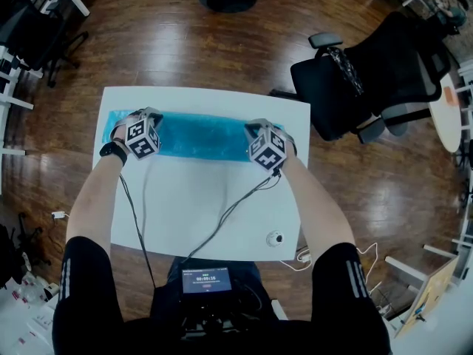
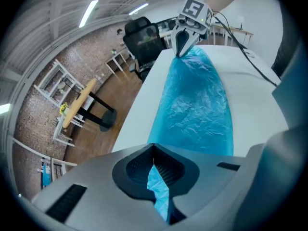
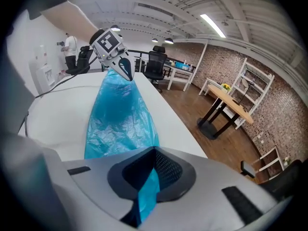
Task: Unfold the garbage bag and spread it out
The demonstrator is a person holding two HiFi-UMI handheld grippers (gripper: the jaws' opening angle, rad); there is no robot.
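Long axis runs tool to tool.
My left tool (image 2: 155,176) and right tool (image 3: 151,176) each clamp one end of the garbage bag (image 1: 199,135) across the table (image 1: 207,213).

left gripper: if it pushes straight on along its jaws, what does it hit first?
The left gripper is shut on the blue garbage bag and points steeply down, so it would likely meet more bag, then the white table right beneath. Gap to the tabletop is unclear.
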